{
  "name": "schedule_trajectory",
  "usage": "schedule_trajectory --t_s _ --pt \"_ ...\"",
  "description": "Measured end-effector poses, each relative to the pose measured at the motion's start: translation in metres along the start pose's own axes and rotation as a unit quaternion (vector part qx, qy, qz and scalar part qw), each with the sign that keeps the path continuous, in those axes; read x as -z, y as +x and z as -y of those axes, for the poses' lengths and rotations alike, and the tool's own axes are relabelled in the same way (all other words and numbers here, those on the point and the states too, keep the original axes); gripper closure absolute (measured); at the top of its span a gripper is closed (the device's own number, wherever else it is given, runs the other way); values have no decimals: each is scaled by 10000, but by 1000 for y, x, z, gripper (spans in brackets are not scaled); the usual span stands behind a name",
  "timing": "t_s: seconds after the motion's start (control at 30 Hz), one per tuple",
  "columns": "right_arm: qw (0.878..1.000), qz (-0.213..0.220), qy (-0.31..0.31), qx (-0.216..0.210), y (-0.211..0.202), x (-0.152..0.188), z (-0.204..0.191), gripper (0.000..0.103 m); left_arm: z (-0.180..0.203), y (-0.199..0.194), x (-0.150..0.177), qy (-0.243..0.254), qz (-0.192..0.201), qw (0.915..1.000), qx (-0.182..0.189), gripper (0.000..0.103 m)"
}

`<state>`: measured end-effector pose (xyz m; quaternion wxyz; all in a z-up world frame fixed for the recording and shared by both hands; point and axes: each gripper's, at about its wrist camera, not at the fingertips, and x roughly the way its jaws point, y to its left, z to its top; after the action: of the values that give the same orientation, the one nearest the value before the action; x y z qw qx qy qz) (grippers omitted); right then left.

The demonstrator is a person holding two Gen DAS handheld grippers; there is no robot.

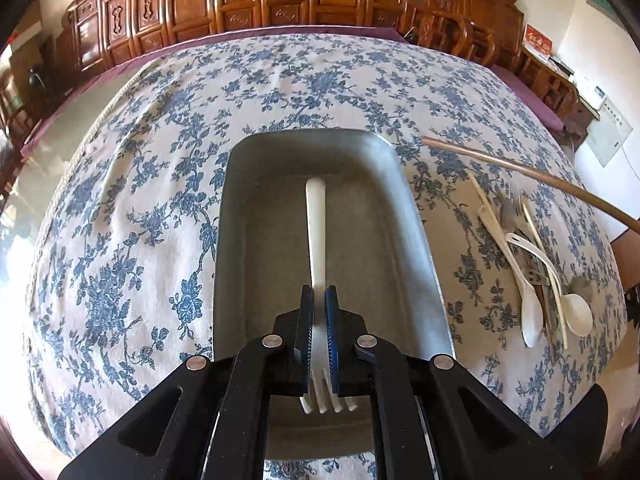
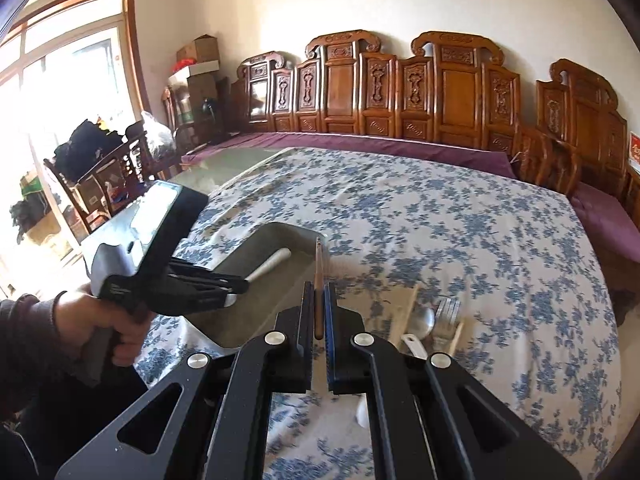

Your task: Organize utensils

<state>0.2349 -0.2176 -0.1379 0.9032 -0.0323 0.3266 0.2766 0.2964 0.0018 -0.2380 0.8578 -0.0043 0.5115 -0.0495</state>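
My left claw (image 1: 319,300) was clamped tight on a white plastic fork (image 1: 316,236), handle pointing ahead of the fingers over the grey tray (image 1: 240,184), tines back toward my wrist. My right claw (image 2: 319,300) was pinched shut on a brown chopstick (image 2: 318,276) — its far tip over the tray's rim. Remaining utensils (image 1: 532,272) lay right of the left claw. Risk: both claws converging on one tray — chopstick could knock the fork or slide off the rim.
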Motion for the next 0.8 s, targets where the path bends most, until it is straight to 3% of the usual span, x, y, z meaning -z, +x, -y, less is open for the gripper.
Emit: schedule_trajectory --t_s 0.27,0.47,0.8 --pt "10000 6 -62 -48 13 -9 -23 97 -11 -17 2 -41 328 9995 23 97" --pt "9997 -179 -137 -69 34 -12 -44 97 -32 -45 8 -158 670 9976 -29 90" --pt "9960 -622 -239 593 93 -5 -71 97 -63 -68 19 -318 1042 9939 -178 90"
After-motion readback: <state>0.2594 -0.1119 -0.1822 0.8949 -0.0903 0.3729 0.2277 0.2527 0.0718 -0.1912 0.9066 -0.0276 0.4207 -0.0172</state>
